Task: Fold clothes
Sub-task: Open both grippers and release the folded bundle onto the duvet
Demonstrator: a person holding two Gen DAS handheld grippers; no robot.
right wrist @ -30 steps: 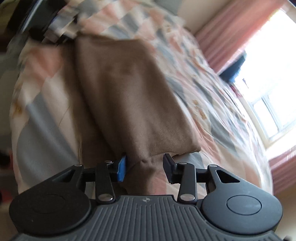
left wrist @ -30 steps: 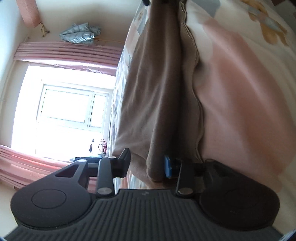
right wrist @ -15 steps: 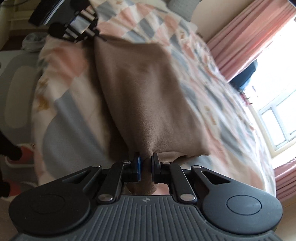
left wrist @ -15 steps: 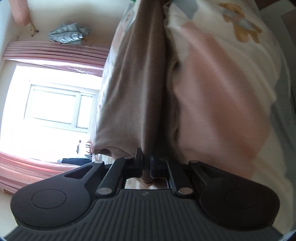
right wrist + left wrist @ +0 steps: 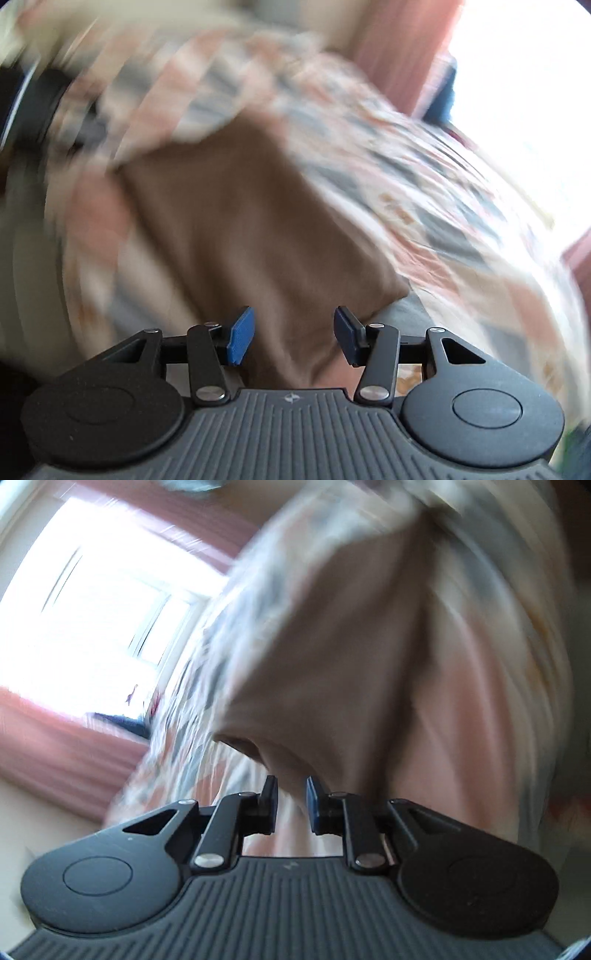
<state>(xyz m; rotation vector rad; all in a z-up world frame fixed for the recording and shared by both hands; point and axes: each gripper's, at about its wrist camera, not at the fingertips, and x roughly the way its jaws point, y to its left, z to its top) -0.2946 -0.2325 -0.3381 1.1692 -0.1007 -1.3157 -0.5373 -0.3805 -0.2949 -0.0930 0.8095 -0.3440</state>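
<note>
A brown folded garment [image 5: 351, 646] lies on a patchwork bedcover [image 5: 480, 701]; both views are blurred by motion. My left gripper [image 5: 291, 797] hangs just above the garment's near corner. Its jaws are opening, with a narrow gap, and they do not press the cloth. In the right wrist view the same garment [image 5: 240, 221] stretches away from my right gripper [image 5: 291, 328]. Those jaws are also opening and stand well apart, with the cloth edge below and between them but not pinched. A dark blur at the far end of the garment is the left gripper [image 5: 40, 107].
The bedcover [image 5: 424, 192] spreads to the right toward a bright window [image 5: 535, 92] with pink curtains [image 5: 399, 55]. In the left wrist view the window [image 5: 92, 609] and a curtain [image 5: 55, 749] fill the left side. The bed's edge drops off at the left of the right wrist view.
Half a second ago both grippers were shut on the garment's edge. Now both have parted their jaws and let the cloth go, and both have lifted and rolled.
</note>
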